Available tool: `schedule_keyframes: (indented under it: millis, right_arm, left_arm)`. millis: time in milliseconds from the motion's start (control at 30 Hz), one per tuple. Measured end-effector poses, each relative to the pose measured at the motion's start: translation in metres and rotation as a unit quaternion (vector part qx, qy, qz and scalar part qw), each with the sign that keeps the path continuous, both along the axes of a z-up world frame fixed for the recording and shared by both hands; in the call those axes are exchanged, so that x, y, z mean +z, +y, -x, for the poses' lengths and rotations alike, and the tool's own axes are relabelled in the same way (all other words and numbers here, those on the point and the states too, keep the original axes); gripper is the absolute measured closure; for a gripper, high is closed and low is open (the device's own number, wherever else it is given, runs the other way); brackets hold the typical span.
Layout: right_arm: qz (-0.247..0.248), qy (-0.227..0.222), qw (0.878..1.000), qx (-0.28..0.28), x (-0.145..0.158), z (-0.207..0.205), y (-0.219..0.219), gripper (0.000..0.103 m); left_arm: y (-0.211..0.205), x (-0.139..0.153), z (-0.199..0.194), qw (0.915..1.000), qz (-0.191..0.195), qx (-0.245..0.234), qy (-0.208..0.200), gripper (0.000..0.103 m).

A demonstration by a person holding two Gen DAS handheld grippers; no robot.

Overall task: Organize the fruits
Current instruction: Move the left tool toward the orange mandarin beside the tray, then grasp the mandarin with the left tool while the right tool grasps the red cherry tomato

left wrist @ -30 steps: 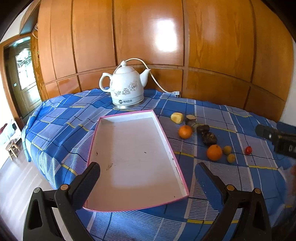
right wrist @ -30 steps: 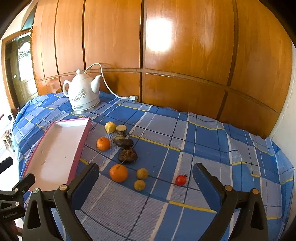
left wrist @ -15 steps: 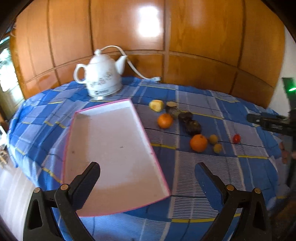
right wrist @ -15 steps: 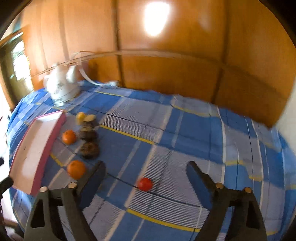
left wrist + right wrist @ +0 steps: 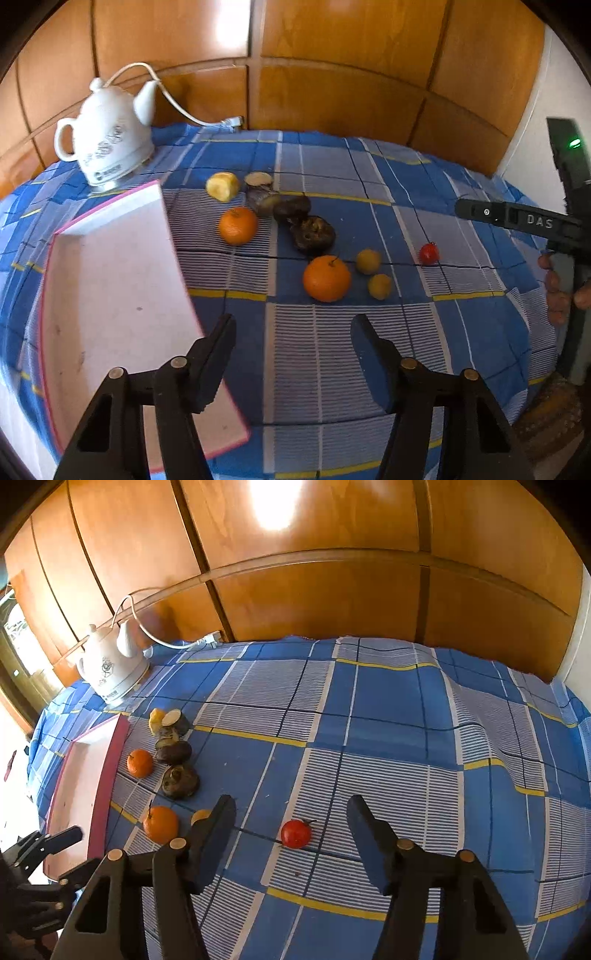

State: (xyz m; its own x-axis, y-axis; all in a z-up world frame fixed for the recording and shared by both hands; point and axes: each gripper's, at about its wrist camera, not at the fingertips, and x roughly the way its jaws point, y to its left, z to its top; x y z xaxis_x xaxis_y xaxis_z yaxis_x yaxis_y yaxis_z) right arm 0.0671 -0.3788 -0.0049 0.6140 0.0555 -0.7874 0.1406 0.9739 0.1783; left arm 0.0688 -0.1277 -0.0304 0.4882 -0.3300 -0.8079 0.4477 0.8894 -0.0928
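1. Your left gripper hangs above the blue checked cloth, tilted down. Its jaws are closing with nothing between them; only bare cloth shows in the gap.
2. Your right gripper is also tilted down, and its jaws are closing too. The tomato sits on the cloth in the gap between the fingers, nearer the right one's side of centre; the pads do not touch it.
3. The tray lies flat on the cloth to the left, pink-rimmed, white inside, with no fruit in it. Your left gripper's left finger overlaps its near right edge in the left wrist view.
4. The fruits lie on the cloth to the right of the tray, all outside it. The big orange is nearest your left gripper, with two small yellow fruits just to its right.
5. The small orange sits near the tray's right rim. Behind it is a yellow piece.
6. Three dark, shrivelled fruits run in a touching line from beside the yellow piece towards the big orange.
7. In the left wrist view the tomato lies well to the right, below the tip of your right gripper's finger. Your hand shows at the right edge, gripping the handle.
8. The white kettle stands upright at the back, past the tray's far end, its cord running to the wood wall.
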Motion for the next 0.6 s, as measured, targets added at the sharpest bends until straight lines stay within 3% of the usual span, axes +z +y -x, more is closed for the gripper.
schedule_keyframes:
  millis: [433,467,500,600]
  right_arm:
    - [-0.029,-0.007,0.999,-0.016,0.002,-0.001,-0.011,0.047]
    - [-0.035,-0.011,0.999,-0.025,0.003,0.0,-0.016,0.053]
    - [-0.044,-0.014,0.998,-0.038,0.003,0.0,-0.023,0.055]
    - [-0.072,-0.002,0.996,-0.053,-0.004,-0.003,-0.035,0.067]
  left_arm:
    - [-0.053,-0.038,-0.047,0.9989,-0.038,-0.007,0.028,0.038]
    - [-0.057,-0.044,-0.05,0.9983,-0.051,-0.008,0.027,0.042]
    - [-0.057,-0.05,-0.054,0.9982,-0.042,-0.013,0.041,0.059]
    - [-0.05,-0.054,-0.056,0.9982,-0.007,-0.006,0.059,0.062]
